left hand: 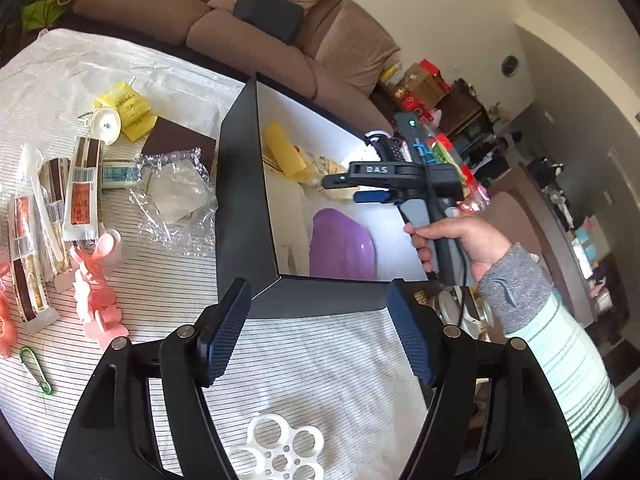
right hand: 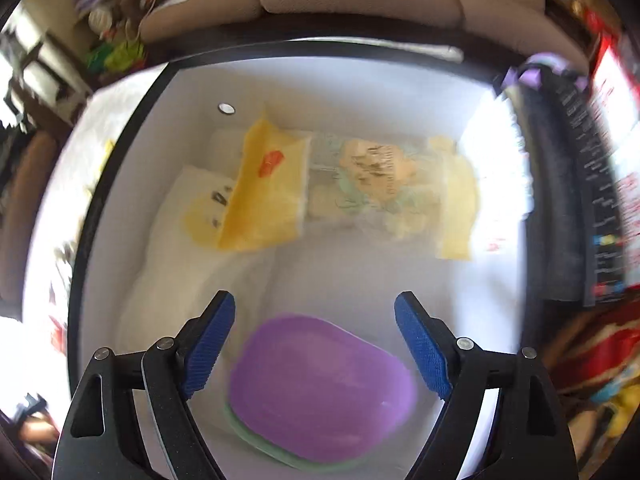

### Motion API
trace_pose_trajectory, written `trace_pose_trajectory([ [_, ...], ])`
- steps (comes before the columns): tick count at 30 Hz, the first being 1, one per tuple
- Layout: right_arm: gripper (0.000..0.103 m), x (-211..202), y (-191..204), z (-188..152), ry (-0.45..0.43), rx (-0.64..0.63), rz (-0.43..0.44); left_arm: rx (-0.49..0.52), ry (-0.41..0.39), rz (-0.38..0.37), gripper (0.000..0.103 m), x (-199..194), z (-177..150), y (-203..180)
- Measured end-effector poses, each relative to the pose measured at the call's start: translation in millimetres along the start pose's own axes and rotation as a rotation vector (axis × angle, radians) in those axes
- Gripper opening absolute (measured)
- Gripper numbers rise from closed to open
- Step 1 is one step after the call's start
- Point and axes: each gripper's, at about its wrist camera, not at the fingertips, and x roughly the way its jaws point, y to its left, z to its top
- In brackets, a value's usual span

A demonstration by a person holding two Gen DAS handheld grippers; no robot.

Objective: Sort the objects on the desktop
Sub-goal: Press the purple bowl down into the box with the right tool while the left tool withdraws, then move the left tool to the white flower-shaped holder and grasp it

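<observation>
Desktop objects lie scattered on a striped tablecloth [left hand: 168, 292] and inside a black box with a white interior [left hand: 244, 184]. At the far left of the left wrist view sit orange clips [left hand: 6, 328] and a green loop clip [left hand: 36, 370], then several long snack packets [left hand: 82, 192] lying side by side, with pink plastic clips [left hand: 98, 292] just below them. Further back are a white round tape-like item [left hand: 105, 124] and a yellow sachet [left hand: 128, 110], beside a brown card [left hand: 180, 146] and a crumpled clear plastic wrapper [left hand: 176, 196]. A white ring-shaped plastic piece [left hand: 280, 446] lies near the bottom edge, between the arms of the left gripper [left hand: 320, 336], whose blue-padded fingers stand wide apart with nothing between them, hovering over the cloth near the box corner. Inside the box are a yellow packet [right hand: 268, 192], a pale printed packet [right hand: 376, 180] to its right, and a purple oval lid-like object [right hand: 324, 388] at the near side. The right gripper [right hand: 316, 344] hangs above the box, fingers spread wide and empty, over the purple object; the right wrist view is blurred. The right hand [left hand: 468, 244] grips its handle.
</observation>
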Motion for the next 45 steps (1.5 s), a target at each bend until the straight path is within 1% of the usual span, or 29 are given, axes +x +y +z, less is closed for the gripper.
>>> trace_pose_trajectory([
  [2, 0.085, 23.8, 9.4, 6.0, 0.051, -0.015, -0.037, -0.006, 0.004, -0.003, 0.068, 0.3, 0.0, 1.3],
  [4, 0.085, 44.8, 9.5, 3.4, 0.136, 0.018, 0.008, 0.001, 0.003, 0.012, 0.068, 0.5, -0.6, 1.2],
  [7, 0.084, 53.8, 3.7, -2.0, 0.192, 0.055, 0.048, 0.000, 0.005, 0.025, 0.068, 1.2, 0.0, 2.7],
  [10, 0.084, 49.0, -1.4, -3.7, 0.178, 0.039, -0.014, -0.004, 0.013, 0.029, 0.068, 4.6, -1.2, 4.9],
  [13, 0.084, 44.4, 1.3, -3.2, 0.143, -0.018, -0.110, -0.004, 0.020, 0.038, 0.068, 9.1, -2.0, 6.2],
  [17, 0.084, 63.9, 7.8, -5.4, 0.181, -0.021, -0.120, 0.006, 0.023, 0.051, 0.068, 13.9, -1.6, 5.3],
  [19, 0.084, 79.5, 17.2, -10.1, 0.236, -0.071, -0.151, 0.012, 0.021, 0.063, 0.068, 13.6, -1.8, 5.3],
  [20, 0.084, 85.5, 23.2, -12.9, 0.266, -0.107, -0.153, 0.011, 0.019, 0.063, 0.068, 12.7, -1.3, 6.0],
  [23, 0.085, 92.2, 41.1, -20.8, 0.318, -0.248, -0.163, -0.002, 0.015, 0.049, 0.068, 10.3, -0.2, 8.4],
  [27, 0.087, 101.8, 45.1, -29.9, 0.406, -0.373, -0.243, -0.008, 0.021, 0.043, 0.068, 11.0, 1.4, 10.3],
  [29, 0.087, 104.2, 44.2, -32.4, 0.421, -0.411, -0.308, -0.003, 0.027, 0.047, 0.068, 10.5, 2.5, 9.7],
  [30, 0.086, 103.9, 44.0, -33.7, 0.417, -0.422, -0.326, 0.002, 0.033, 0.049, 0.068, 10.2, 3.2, 9.6],
  [31, 0.086, 100.3, 44.3, -34.5, 0.396, -0.421, -0.327, 0.011, 0.040, 0.052, 0.068, 9.3, 3.6, 9.2],
  [32, 0.086, 93.3, 45.1, -34.6, 0.357, -0.406, -0.312, 0.024, 0.047, 0.061, 0.068, 8.6, 4.3, 9.3],
  [34, 0.088, 72.2, 48.0, -36.3, 0.261, -0.370, -0.249, 0.055, 0.072, 0.095, 0.068, 8.5, 3.7, 10.4],
  [36, 0.088, 47.3, 50.5, -42.8, 0.159, -0.337, -0.237, 0.080, 0.108, 0.146, 0.070, 10.9, -0.3, 13.8],
  [38, 0.088, 20.6, 52.3, -56.1, 0.063, -0.300, -0.201, 0.091, 0.148, 0.185, 0.070, 14.7, -6.5, 19.0],
  [41, 0.088, -19.2, 57.5, -89.1, -0.086, -0.255, -0.142, 0.094, 0.196, 0.212, 0.070, 17.4, -14.8, 29.1],
  [42, 0.088, -32.6, 74.6, -90.0, -0.135, -0.242, -0.118, 0.094, 0.201, 0.225, 0.070, 16.9, -17.1, 32.5],
  [43, 0.088, -43.4, 78.2, -97.7, -0.185, -0.228, -0.088, 0.095, 0.210, 0.233, 0.070, 16.4, -19.6, 35.7],
  [45, 0.088, -66.4, 71.8, -106.2, -0.265, -0.200, -0.018, 0.094, 0.234, 0.236, 0.070, 15.6, -24.1, 40.7],
])
